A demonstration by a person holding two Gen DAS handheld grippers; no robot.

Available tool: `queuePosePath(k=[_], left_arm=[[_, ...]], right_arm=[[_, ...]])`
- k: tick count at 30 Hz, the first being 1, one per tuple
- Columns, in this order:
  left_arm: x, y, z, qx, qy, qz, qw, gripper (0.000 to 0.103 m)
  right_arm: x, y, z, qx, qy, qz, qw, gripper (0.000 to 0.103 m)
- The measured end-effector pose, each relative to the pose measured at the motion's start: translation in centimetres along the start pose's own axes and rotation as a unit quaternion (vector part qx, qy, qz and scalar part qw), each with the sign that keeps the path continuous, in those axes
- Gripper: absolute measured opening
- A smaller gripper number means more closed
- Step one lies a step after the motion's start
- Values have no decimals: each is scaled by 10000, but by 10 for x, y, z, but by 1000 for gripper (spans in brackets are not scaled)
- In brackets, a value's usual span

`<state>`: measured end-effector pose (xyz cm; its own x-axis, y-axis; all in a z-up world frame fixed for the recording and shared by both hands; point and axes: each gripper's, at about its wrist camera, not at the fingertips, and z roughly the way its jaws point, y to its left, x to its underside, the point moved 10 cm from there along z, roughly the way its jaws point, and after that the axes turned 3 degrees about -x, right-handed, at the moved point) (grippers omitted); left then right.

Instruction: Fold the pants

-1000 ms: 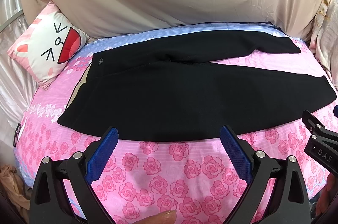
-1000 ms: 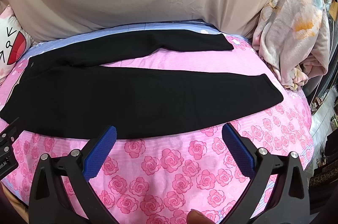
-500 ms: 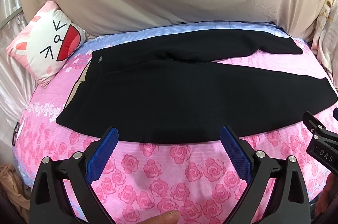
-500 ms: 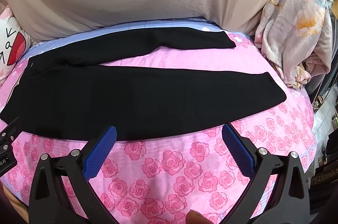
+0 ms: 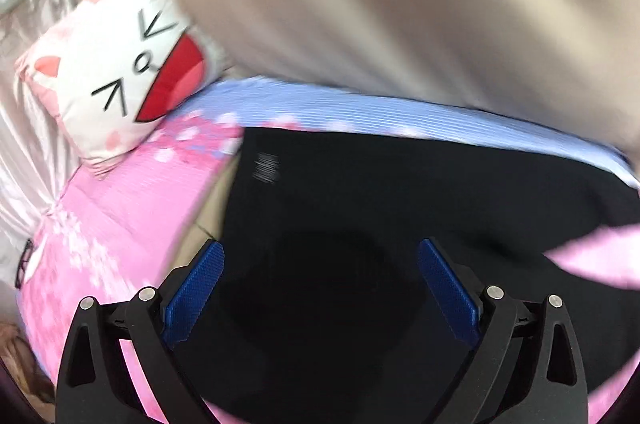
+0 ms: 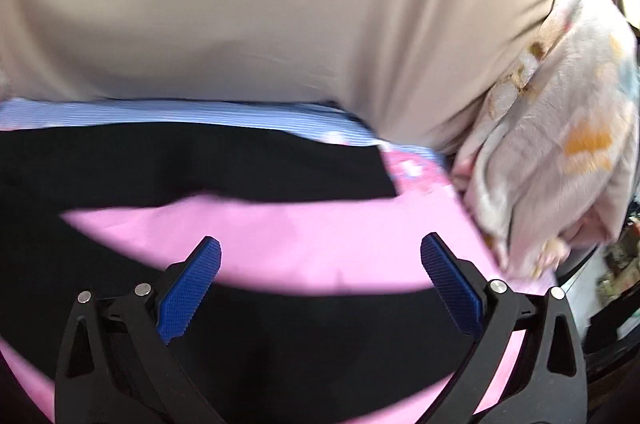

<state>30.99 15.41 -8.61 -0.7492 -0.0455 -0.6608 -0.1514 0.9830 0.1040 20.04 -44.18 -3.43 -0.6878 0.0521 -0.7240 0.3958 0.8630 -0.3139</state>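
- Black pants (image 5: 400, 224) are laid flat on the bed (image 5: 120, 224), on a pink rose-print sheet; the waistband lies toward the cat-face pillow (image 5: 120, 76).
- The two legs are seen spread apart, a wedge of pink sheet between them in the right wrist view.
- Left gripper (image 5: 320, 288): fingers spread wide, nothing held, poised over the seat of the pants.
- Right gripper (image 6: 320, 284): fingers likewise apart and empty, over the near leg (image 6: 320, 344).
- Both views are blurred; fine seams cannot be told.
- The fabric is judged soft, light and limp; it will likely sag and drag.
- Hold is best taken at firm edges: waistband corner and leg hem.
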Motion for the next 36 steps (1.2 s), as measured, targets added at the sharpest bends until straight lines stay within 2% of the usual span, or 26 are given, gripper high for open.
queuePosePath(k=[1,3,4,6,8,10,12,16,21,24,27,30,32,34,36], left_arm=[[-15,19,33,-123,267,-80,9995,96],[-29,40,71,-367,549,-165,9977,96],[-38,56,99,-651,721,-227,9950,96],[-47,76,133,-865,984,-445,9904,95],[-52,87,160,-647,1257,-663,9877,95],[-54,95,182,-677,1445,-919,9829,95],[-57,91,198,-543,1481,-809,9842,96],[-62,90,213,-504,1316,-880,9861,98],[-69,91,226,-154,1242,-1185,9850,98],[-72,86,226,-87,1086,-1043,9886,98],[-71,89,220,194,1031,-1069,9887,98],[-71,89,218,422,1093,-1057,9875,98],[-74,88,223,376,1179,-999,9873,98],[-80,85,232,283,1253,-851,9881,95],[-84,77,234,321,1297,-730,9883,91]], right_arm=[[-6,-11,23,-89,126,-22,9999,98],[-17,-39,71,-144,426,105,9989,98],[-20,-44,87,-313,551,168,9978,98],[-31,-59,122,-603,685,430,9949,98],[-40,-64,156,-1246,849,662,9863,98],[-47,-68,179,-1549,945,884,9794,98],[-55,-75,197,-1705,931,1055,9753,98],[-58,-75,230,-1957,1173,1233,9658,98],[-56,-71,261,-1683,1324,1129,9703,98],[-54,-55,265,-1729,1367,951,9708,98],[-53,-35,263,-1789,1379,759,9712,98],[-50,-18,263,-1702,1431,517,9736,98],[-52,-10,262,-1720,1391,495,9740,98],[-57,-4,264,-1742,1336,555,9740,94],[-61,-1,263,-1757,1270,613,9743,80]])
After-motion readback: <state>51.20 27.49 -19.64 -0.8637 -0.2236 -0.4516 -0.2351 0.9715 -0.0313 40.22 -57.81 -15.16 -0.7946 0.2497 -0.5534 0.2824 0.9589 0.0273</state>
